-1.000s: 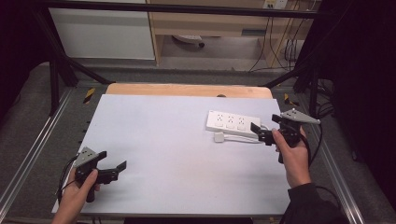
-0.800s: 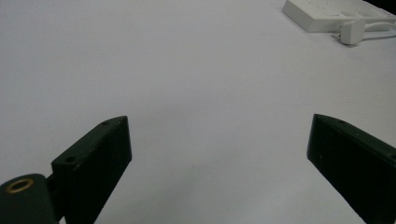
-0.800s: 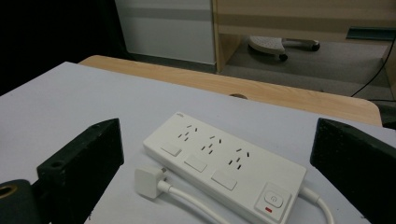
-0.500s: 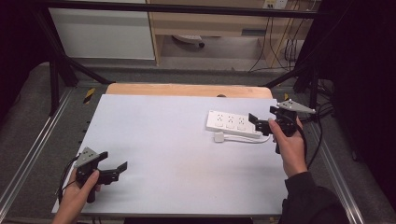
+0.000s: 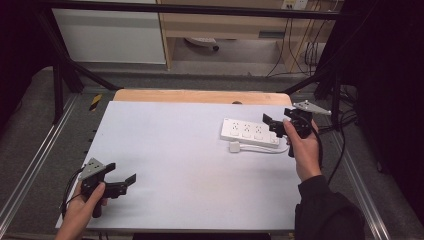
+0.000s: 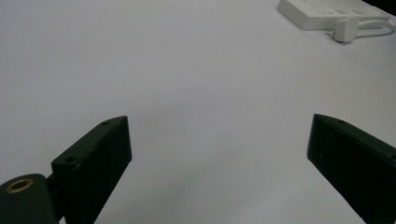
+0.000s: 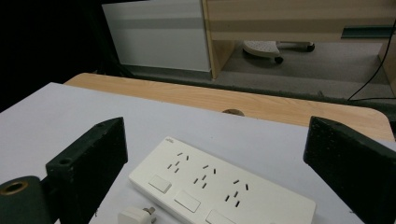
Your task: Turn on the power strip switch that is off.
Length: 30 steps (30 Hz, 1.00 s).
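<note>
L gripper [image 5: 122, 182], near-left corner of the white table sheet [image 5: 190, 150]: jaws wide apart, empty, idle. White three-socket plastic power strip [image 5: 250, 133] lies far right, its small white plug [image 5: 234, 147] just beside the near edge, unplugged. R gripper [image 5: 272, 126] hovers at the strip's right end, jaws wide, nothing held. Tip: drop lower, square jaws w/ plug body before closing. No containers here.

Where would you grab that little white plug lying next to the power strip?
Probably by the two flat sides of the plug body, coming from above with the open right gripper. It lies on the table just in front of the power strip, prongs pointing sideways toward it, so its sides seem free.
</note>
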Tool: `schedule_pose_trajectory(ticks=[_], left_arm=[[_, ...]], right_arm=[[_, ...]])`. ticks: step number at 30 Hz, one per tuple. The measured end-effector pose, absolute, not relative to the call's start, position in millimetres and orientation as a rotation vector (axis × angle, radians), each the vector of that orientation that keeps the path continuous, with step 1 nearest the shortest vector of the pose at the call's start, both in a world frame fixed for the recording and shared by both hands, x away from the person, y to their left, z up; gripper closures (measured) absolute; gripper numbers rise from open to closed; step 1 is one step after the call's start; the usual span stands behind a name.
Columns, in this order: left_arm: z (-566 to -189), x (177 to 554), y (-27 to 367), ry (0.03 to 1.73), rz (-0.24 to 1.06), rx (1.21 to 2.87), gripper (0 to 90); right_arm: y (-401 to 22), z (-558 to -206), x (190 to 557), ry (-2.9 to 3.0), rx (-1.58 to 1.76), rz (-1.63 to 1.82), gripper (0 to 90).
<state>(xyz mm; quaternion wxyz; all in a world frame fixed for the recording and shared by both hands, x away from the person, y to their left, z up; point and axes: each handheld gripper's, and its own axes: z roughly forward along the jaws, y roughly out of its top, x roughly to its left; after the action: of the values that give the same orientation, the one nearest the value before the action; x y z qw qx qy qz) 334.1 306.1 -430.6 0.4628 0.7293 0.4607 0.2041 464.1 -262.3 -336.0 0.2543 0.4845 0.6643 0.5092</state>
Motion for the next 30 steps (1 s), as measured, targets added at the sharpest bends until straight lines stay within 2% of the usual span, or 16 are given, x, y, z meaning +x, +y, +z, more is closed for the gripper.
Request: schedule_pose_trajectory(ticks=[30], left_arm=[[-431.0, 333.9, 306.9, 1.135, 0.493, 1.794, 6.6]], right_arm=[[-247.0, -349.8, 511.7, 1.839, 1.367, 1.256, 5.5]])
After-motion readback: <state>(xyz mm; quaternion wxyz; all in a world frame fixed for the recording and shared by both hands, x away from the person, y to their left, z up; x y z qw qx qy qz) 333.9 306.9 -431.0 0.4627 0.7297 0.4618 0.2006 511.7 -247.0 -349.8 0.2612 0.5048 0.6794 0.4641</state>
